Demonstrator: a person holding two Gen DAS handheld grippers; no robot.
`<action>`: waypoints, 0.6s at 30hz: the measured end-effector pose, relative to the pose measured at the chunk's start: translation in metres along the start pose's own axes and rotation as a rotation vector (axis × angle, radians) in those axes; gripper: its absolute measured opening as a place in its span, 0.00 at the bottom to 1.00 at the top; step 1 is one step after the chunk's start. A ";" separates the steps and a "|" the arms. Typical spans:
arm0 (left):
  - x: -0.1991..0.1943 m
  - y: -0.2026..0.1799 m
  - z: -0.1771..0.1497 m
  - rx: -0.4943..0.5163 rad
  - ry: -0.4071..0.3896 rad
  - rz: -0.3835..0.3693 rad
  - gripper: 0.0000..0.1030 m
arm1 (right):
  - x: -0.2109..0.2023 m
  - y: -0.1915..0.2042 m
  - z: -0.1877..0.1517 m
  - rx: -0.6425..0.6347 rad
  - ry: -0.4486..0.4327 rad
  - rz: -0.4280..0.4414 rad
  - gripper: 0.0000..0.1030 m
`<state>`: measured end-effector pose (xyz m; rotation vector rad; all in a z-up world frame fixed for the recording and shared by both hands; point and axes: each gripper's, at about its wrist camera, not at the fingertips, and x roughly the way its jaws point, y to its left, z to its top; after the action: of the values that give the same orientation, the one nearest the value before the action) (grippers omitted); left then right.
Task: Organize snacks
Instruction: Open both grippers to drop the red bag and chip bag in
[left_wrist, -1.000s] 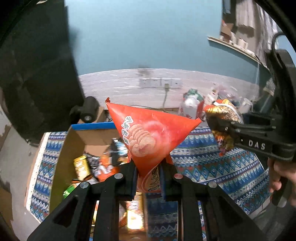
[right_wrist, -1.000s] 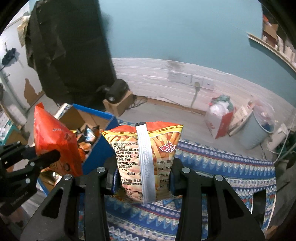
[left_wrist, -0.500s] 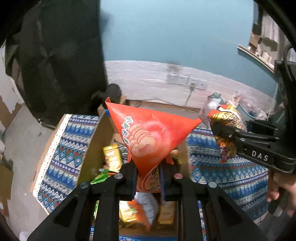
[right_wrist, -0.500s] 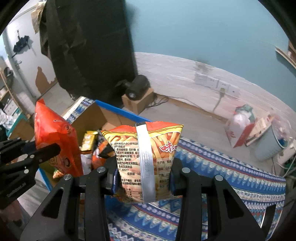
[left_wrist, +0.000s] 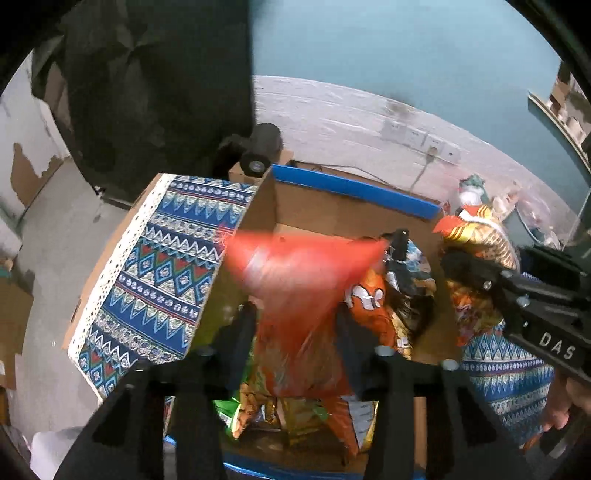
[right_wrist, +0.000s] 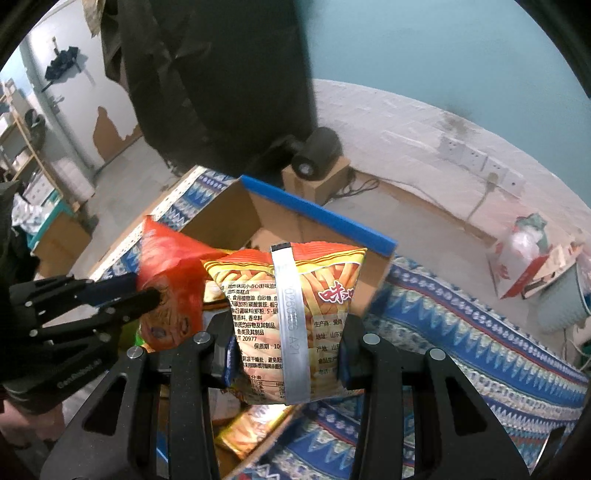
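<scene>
Snacks fill the open cardboard box (left_wrist: 314, 218), which stands on the patterned cloth (left_wrist: 159, 280) of the bench, near its far left corner; a blue strip runs along the far rim of the box. The left gripper (left_wrist: 295, 332) hangs over the box. Its jaws stand apart on both sides of the red triangular bag (left_wrist: 295, 273), and the bag looks blurred between them; I cannot tell if the fingers (left_wrist: 240, 332) touch it or not. In the right wrist view the same red bag (right_wrist: 166, 273) is at the tip of the left gripper (right_wrist: 147, 295), above the left side of the box (right_wrist: 229, 221).

The right gripper (right_wrist: 286, 343) is closed on the yellow and orange fries bag (right_wrist: 295, 306), holding it at both sides with the bag upright and its back seam toward the camera. This bag is above the near right part of the box, partly over the right wall. In the left wrist view the right gripper (left_wrist: 465, 266) and its bag (left_wrist: 480, 240) are just beside the right wall of the box.

Inside the box lie several packets: an orange one (left_wrist: 369, 306), a dark one (left_wrist: 402, 258) and a green one (left_wrist: 225, 410) near the front wall. Behind the bench a small black speaker (right_wrist: 317, 155) sits on a cardboard block by the wall.
</scene>
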<state>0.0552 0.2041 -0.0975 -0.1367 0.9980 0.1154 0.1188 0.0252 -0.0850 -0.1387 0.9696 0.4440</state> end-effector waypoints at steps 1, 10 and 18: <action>-0.002 0.001 0.000 -0.001 -0.001 0.006 0.51 | 0.003 0.003 0.001 -0.001 0.005 0.005 0.38; -0.023 -0.001 0.003 0.029 -0.040 0.060 0.72 | 0.016 0.014 0.005 -0.024 0.034 0.049 0.39; -0.047 -0.005 0.008 0.031 -0.102 0.056 0.78 | 0.001 0.012 0.006 -0.002 0.001 0.075 0.65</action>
<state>0.0372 0.1990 -0.0538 -0.0741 0.9020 0.1563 0.1189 0.0381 -0.0817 -0.1049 0.9779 0.5138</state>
